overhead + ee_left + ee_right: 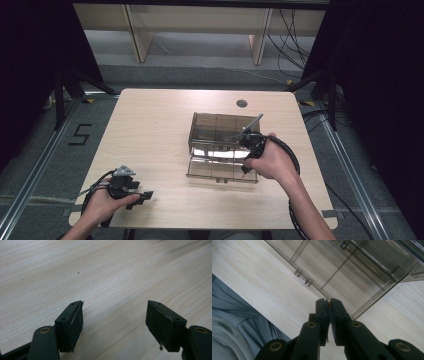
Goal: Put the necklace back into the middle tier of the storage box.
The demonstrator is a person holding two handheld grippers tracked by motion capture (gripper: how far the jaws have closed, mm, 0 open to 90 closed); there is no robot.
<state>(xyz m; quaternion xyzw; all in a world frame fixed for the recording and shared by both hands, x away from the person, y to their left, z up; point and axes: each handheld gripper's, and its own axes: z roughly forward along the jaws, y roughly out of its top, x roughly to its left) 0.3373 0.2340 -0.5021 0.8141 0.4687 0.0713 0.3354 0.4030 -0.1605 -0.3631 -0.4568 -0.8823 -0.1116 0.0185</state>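
Observation:
A smoky clear drawer box (220,127) stands mid-table, and its lower drawer (215,171) is pulled out toward the person. My right gripper (246,169) points down over the drawer's front right corner. In the right gripper view my right gripper (329,302) has its jaws pressed together, with a tiny orange-brown piece (328,305) pinched at the tips; I cannot tell what it is. The drawer's front wall (337,282) and its knob (302,278) lie just beyond. My left gripper (146,195) rests near the front left edge, and in its own view my left gripper (115,317) is open and empty.
The light wooden table (150,135) has a round cable hole (242,103) at the back. Cables trail from both grippers toward the person. Dark curtains and metal floor rails flank the table. Grey clothing (234,322) is at the left of the right gripper view.

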